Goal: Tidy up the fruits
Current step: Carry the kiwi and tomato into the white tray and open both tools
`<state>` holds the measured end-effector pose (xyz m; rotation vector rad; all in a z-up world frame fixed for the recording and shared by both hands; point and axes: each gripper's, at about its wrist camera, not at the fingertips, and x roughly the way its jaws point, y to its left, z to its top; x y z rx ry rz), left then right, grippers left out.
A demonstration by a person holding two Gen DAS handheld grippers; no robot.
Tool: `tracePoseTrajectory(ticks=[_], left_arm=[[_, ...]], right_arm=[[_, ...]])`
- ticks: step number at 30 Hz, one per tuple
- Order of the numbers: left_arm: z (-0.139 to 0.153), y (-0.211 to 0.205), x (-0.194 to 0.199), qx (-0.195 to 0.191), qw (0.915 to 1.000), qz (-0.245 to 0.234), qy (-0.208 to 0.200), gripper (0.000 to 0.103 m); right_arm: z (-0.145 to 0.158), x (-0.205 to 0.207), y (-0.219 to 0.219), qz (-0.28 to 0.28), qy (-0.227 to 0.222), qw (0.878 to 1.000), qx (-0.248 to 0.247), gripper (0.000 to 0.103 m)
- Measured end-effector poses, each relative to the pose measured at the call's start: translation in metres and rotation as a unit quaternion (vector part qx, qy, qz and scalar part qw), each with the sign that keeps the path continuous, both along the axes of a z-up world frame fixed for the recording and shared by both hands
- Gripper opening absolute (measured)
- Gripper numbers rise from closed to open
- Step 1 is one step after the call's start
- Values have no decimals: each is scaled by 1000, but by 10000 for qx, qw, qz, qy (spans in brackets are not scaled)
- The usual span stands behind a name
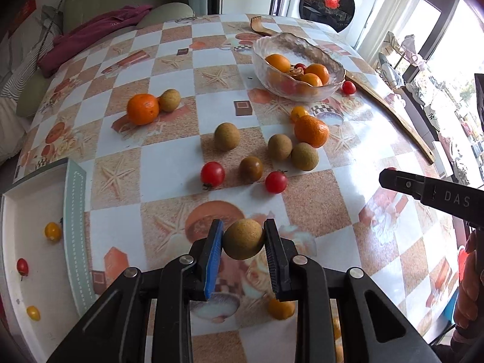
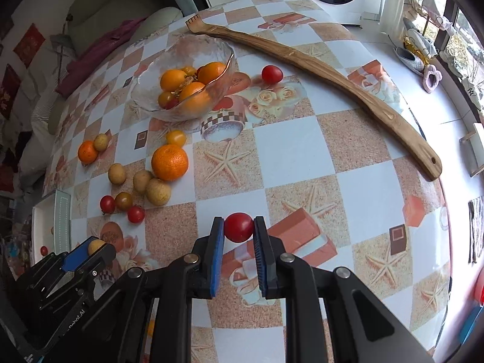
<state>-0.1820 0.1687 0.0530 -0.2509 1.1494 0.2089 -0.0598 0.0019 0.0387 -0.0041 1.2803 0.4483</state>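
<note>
My left gripper (image 1: 243,239) is shut on a tan longan (image 1: 243,239) and holds it above the checked tablecloth; it also shows in the right wrist view (image 2: 96,247). My right gripper (image 2: 239,227) is shut on a red cherry tomato (image 2: 238,227); its finger (image 1: 402,183) shows at the right of the left wrist view. Loose oranges (image 1: 311,131), longans (image 1: 227,136) and cherry tomatoes (image 1: 212,174) lie mid-table. A glass bowl (image 1: 305,45) holds oranges and small tomatoes. A white tray (image 1: 36,199) at the left holds three small tomatoes.
A long wooden back scratcher (image 2: 317,69) lies along the table's right side behind the bowl. A red tomato (image 2: 272,73) sits between bowl and scratcher. A sofa with purple cloth (image 1: 90,33) is behind the table. A washing machine (image 1: 328,3) stands at the back.
</note>
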Motion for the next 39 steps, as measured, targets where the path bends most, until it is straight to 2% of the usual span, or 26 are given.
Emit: tracePoseTrajectory(ticks=[8,18,29,39], left_arm=[[16,32,-34,91,9997,230,-40,29],[26,93,-88,255,9961,843,-70,29],[8,165,-153,337,9839,1748,155,29],[-13,180,-187,149,9785,2021,380,29]], right_arm=[[13,-25,27,287,-40,9996,-10,21],[30,-62,105,1113,-87,9937,133,21],[39,-115,215,2182,51,9750,416,21],[21,-155,289,2890,453,9551,469,21]])
